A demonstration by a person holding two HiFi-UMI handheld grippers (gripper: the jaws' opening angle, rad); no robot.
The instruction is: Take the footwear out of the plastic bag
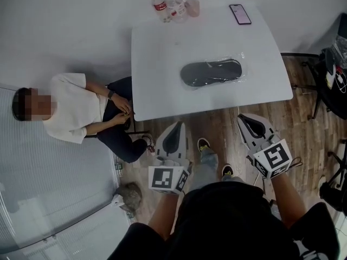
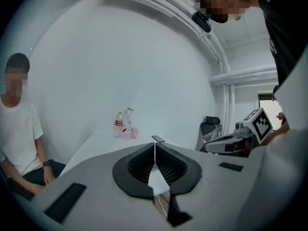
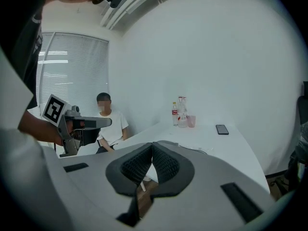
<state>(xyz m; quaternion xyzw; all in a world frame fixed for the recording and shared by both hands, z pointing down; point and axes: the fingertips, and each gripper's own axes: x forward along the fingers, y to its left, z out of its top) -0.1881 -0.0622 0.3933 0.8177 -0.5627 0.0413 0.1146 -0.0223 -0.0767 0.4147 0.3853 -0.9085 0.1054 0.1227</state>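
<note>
A dark slipper-like shoe inside a clear plastic bag lies flat near the middle of the white table. Both grippers hang short of the table's near edge, over the wooden floor, and touch nothing. My left gripper is shut and empty, and its own view shows the ribbed pads pressed together at the tips. My right gripper is likewise shut with nothing between its jaws. Each gripper appears in the other's view, the right one and the left one.
Two bottles and a pink cup stand at the table's far edge, with a phone at the far right. A person in a white shirt sits close to the table's left side. A dark chair stands at the right.
</note>
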